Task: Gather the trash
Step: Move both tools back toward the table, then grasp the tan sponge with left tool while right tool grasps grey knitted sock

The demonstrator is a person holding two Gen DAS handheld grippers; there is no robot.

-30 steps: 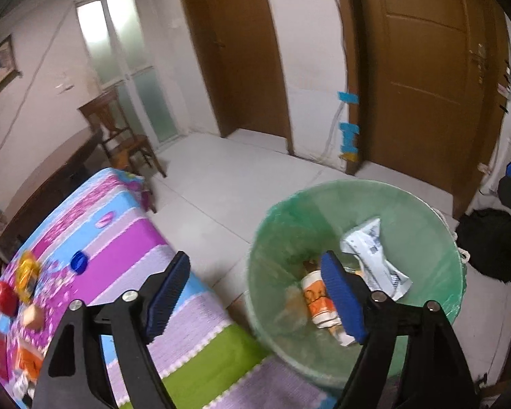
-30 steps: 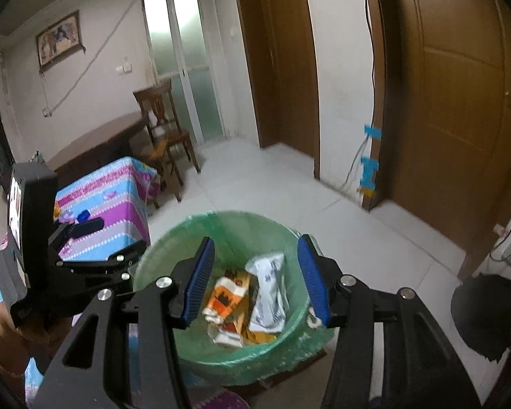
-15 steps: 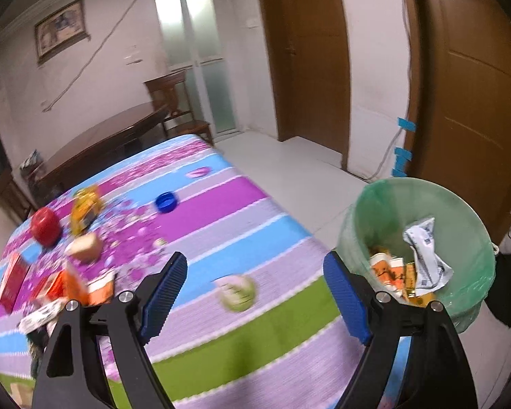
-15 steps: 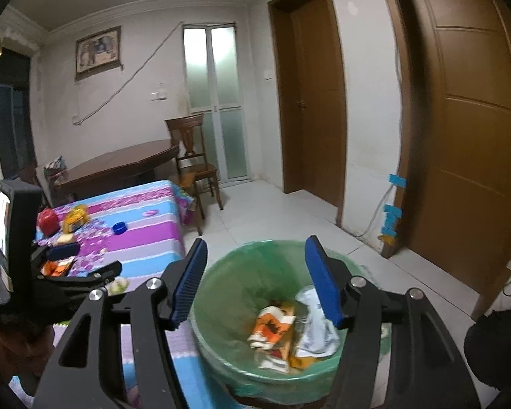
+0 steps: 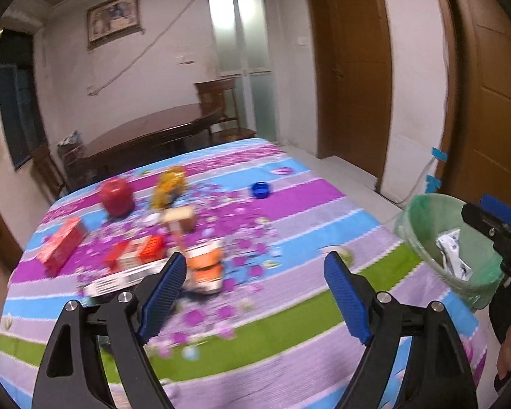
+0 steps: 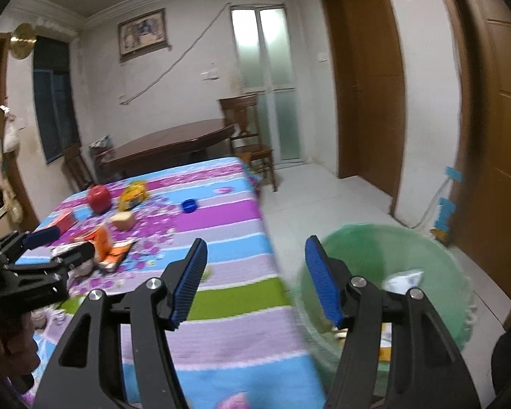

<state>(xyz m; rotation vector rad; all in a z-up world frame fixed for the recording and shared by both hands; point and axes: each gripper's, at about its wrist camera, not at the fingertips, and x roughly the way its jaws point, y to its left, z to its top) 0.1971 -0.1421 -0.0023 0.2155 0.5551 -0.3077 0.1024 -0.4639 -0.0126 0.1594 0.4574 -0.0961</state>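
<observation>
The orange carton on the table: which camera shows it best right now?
Left wrist view. The orange carton sits close ahead, just beyond the open left gripper, though blurred. In the right wrist view it is smaller, off to the left, beside the left gripper's fingers.

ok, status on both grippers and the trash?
Left gripper and right gripper open, empty. Orange wrappers on striped tablecloth. Green-lined bin alongside. Path clear.

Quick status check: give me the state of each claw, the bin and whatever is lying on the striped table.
left claw: open, empty, over the table
right claw: open, empty
green-lined bin: beside the table, wrappers inside
orange carton: on the striped table, uncollected
red apple: on the table
blue cap: on the table
</observation>
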